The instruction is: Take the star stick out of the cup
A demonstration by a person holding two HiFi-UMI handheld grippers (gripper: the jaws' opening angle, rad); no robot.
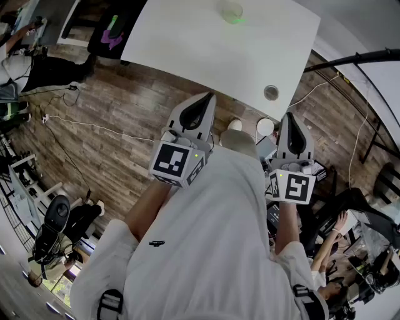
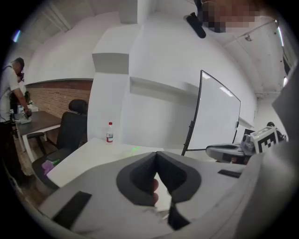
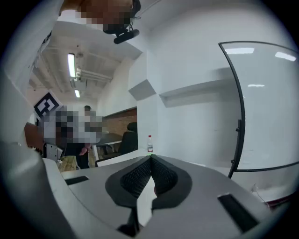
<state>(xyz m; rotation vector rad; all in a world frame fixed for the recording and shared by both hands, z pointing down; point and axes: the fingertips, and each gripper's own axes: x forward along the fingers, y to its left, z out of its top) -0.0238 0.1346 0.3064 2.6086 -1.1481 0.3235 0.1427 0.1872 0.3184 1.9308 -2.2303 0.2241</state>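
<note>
A clear cup with something green in it, probably the star stick, stands near the far edge of the white table. Both grippers are held close to my body, short of the table's near edge and far from the cup. The left gripper points at the table, its jaws meeting at the tips with nothing between them. The right gripper is likewise shut and empty. In the left gripper view a faint green spot shows on the table beyond the left gripper. The right gripper looks the same way.
A round grommet sits in the table's near right corner. A small bottle stands at the far side, an office chair to the left, a whiteboard to the right. Cables cross the wooden floor; a seated person is at right.
</note>
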